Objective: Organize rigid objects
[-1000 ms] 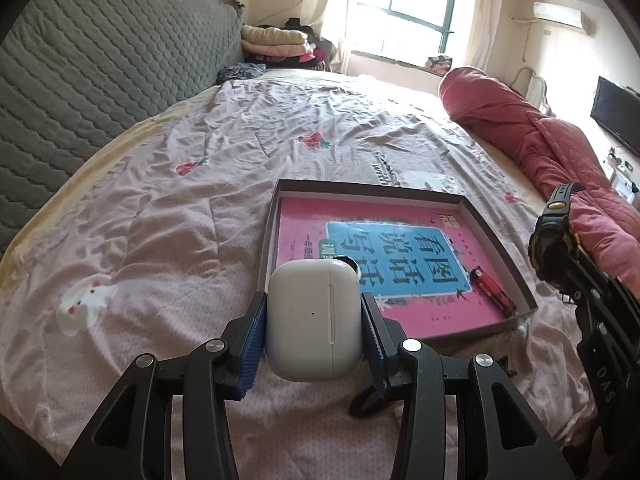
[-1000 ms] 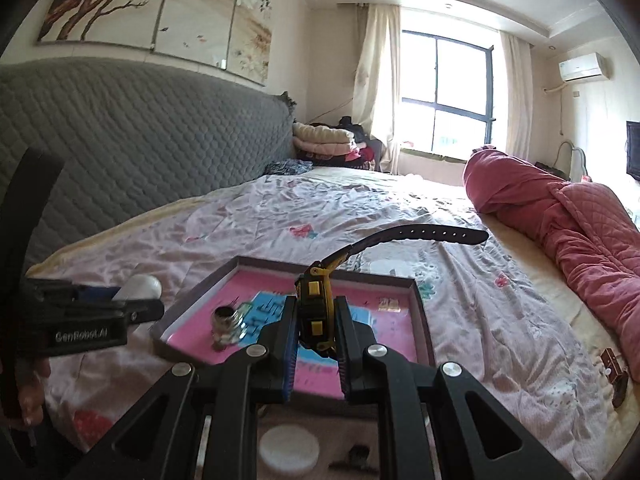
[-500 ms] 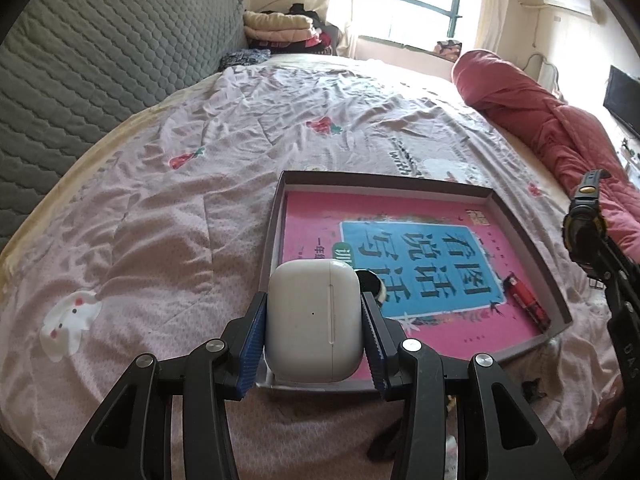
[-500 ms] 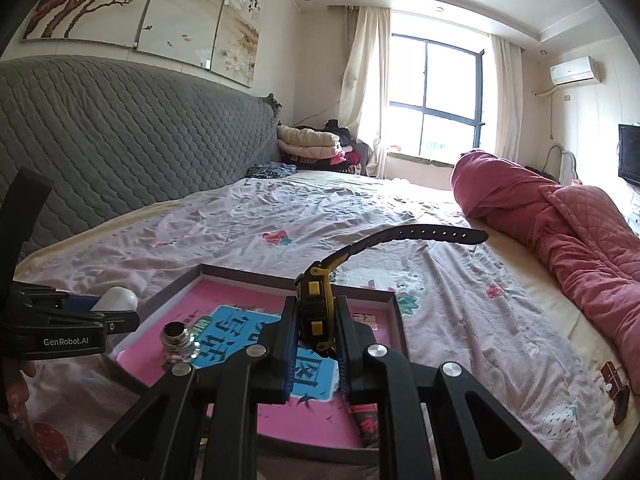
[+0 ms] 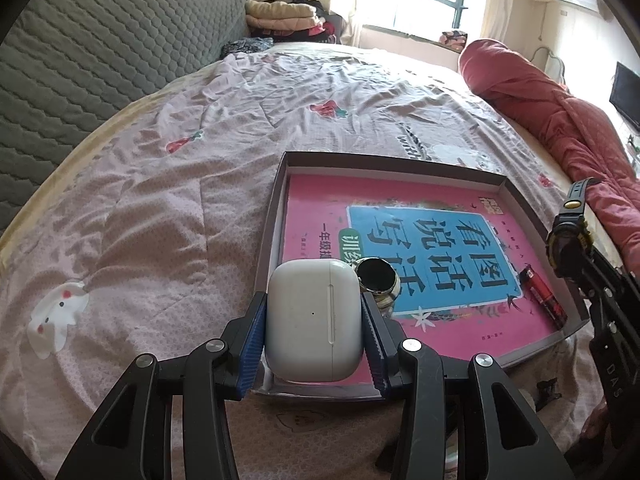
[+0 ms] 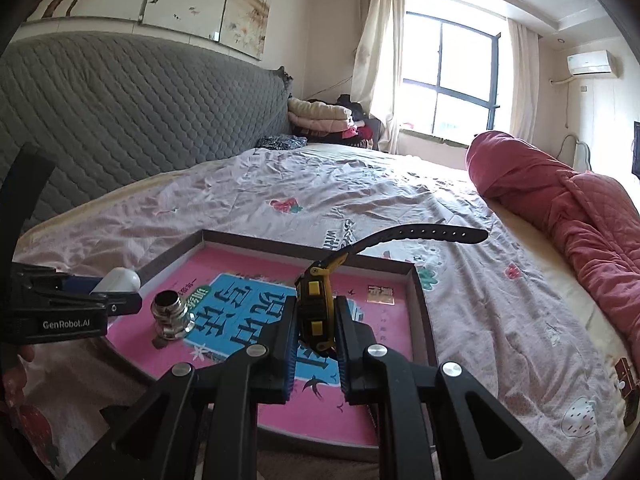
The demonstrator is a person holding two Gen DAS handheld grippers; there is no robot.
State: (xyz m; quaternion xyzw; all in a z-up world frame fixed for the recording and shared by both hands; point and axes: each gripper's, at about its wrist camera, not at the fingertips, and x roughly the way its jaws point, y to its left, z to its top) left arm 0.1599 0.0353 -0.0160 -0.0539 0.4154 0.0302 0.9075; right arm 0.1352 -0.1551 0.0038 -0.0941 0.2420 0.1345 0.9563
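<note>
Holding the white case (image 5: pixel 314 322) in your left tongs (image 5: pixel 314 332), you have both blue pads pressed on its sides, and it hangs over the near left corner of the tray (image 5: pixel 394 159). In the right wrist view those same tongs (image 6: pixel 116 294) come in from the left edge, the case (image 6: pixel 117 279) poking out at their tip. The tray lies on the bed (image 5: pixel 160 184), which is covered by a pink printed sheet, with a grey quilted headboard (image 5: pixel 100 40) to the left. A pink book (image 5: pixel 320 204) with a blue title panel fills the tray floor. Just right of the case a round metal fitting (image 5: pixel 378 280) stands upright on the book. Farther right, a red lighter (image 5: pixel 544 296) lies along the tray's right wall. Your right tongs (image 6: pixel 316 332) are clamped on a black and yellow watch (image 6: pixel 316 308), gripped edge-on by its body above the book, its strap (image 6: pixel 424 236) arching up and to the right. A red quilt (image 6: pixel 560 208) lies rolled along the bed's right side.
</note>
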